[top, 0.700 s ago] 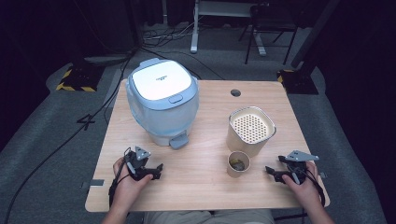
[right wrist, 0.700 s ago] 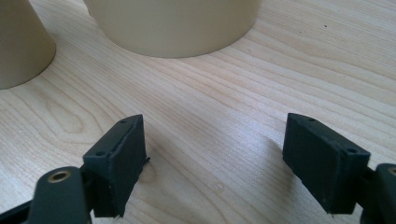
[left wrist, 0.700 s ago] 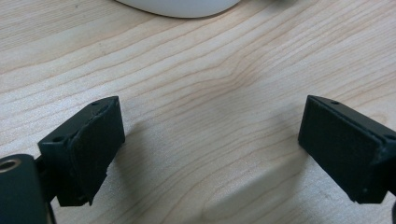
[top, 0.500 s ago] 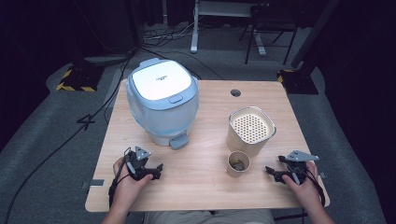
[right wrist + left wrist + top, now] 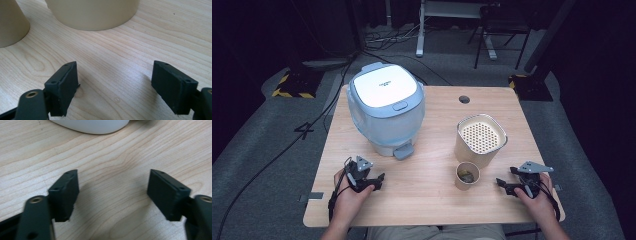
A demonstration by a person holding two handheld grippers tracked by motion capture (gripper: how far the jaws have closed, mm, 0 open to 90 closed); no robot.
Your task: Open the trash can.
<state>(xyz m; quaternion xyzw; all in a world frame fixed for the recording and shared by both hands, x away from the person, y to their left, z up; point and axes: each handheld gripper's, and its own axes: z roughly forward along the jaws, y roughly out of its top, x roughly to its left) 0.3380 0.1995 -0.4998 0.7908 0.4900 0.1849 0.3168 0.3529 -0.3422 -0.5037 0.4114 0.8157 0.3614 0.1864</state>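
Note:
A pale blue and white rice cooker (image 5: 385, 107) with its lid down stands at the table's back left; its white base (image 5: 92, 125) shows in the left gripper view. A tan canister (image 5: 479, 140) with a perforated insert stands right of centre, and a small tan cup (image 5: 467, 175) holding something dark sits just in front of it. Both appear in the right gripper view: canister (image 5: 92, 12), cup (image 5: 11, 23). My left gripper (image 5: 372, 181) rests open on the table in front of the cooker. My right gripper (image 5: 508, 186) rests open to the right of the cup. Nothing lies between either pair of jaws.
The wooden table (image 5: 432, 210) has a round cable hole (image 5: 464, 99) near its back edge. Cables and a yellow-black striped block (image 5: 292, 84) lie on the grey floor to the left. A desk frame and chair legs stand behind the table.

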